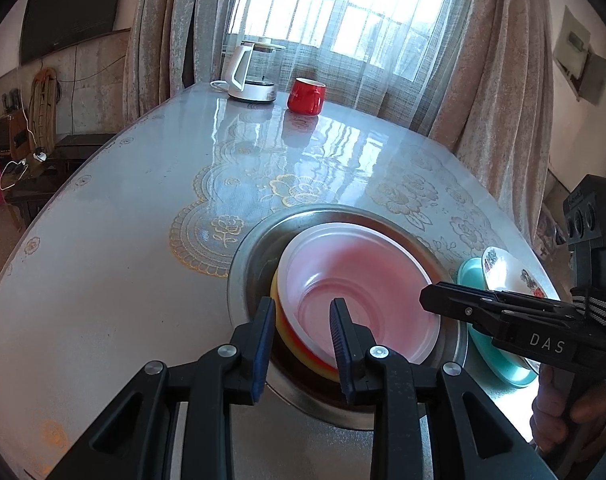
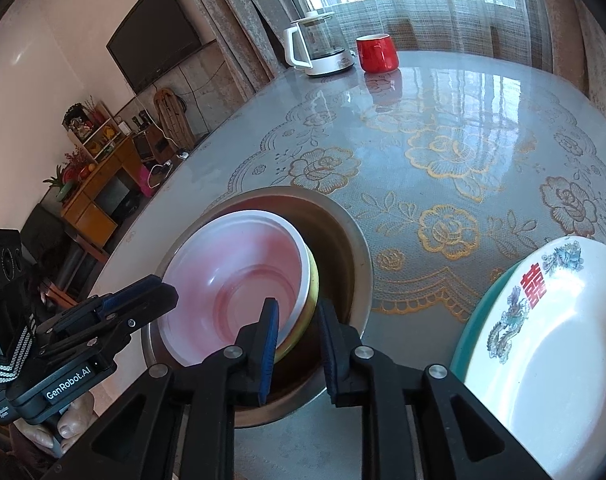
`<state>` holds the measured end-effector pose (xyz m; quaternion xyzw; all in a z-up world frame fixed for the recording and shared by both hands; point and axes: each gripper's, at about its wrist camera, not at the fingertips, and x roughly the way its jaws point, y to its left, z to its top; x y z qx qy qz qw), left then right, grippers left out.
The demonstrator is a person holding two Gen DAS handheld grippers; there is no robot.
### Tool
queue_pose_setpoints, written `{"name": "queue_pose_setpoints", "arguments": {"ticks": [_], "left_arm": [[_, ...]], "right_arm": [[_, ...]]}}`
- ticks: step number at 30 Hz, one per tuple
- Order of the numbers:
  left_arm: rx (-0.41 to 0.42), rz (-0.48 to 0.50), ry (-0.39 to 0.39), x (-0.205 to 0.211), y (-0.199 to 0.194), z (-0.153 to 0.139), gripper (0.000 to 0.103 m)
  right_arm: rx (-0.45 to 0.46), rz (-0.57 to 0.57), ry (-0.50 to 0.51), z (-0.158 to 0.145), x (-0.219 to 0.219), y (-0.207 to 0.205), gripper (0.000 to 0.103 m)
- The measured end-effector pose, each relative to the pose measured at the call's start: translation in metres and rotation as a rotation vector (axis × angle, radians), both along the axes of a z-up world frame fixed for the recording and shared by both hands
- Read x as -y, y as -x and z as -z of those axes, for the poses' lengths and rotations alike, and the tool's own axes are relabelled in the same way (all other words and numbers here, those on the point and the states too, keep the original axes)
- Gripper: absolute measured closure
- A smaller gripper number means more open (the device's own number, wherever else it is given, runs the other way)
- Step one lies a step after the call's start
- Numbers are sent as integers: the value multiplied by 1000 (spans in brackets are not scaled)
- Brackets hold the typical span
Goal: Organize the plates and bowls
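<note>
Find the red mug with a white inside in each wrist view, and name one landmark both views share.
Left wrist view: the red mug with a white inside stands at the table's far end, upper centre, right of the white-handled glass kettle.
Right wrist view: upper centre-right, again right of that kettle.
Shared landmark: the kettle.

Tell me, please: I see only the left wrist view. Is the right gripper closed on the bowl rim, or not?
Observer: Not closed. The right gripper has its jaws apart across the rim of the pink bowl, with one finger inside the bowl and the other over the metal basin.
Operator: What is painted on the white plate?
Observer: The white plate has a red character between two painted creatures. It lies on the teal plate.
</note>
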<state>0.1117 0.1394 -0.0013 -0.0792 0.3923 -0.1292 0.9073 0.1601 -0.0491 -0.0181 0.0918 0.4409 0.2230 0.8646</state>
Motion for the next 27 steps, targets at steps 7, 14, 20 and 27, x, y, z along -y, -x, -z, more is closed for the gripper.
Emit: {"name": "queue_pose_setpoints", "arguments": {"ticks": [7, 14, 20, 27], "left_arm": [[-36, -22, -4, 5, -18, 3, 75], [-40, -55, -16, 9, -14, 4, 75], [-9, -121, -24, 7, 10, 0, 75], [49, -181, 8, -7, 28, -18, 72]], "right_arm": [[41, -21, -40, -7, 2, 4, 73], [71, -3, -95, -15, 10, 4, 73], [43, 55, -96, -13, 16, 10, 71], [52, 99, -107, -20, 13, 19, 67]]}}
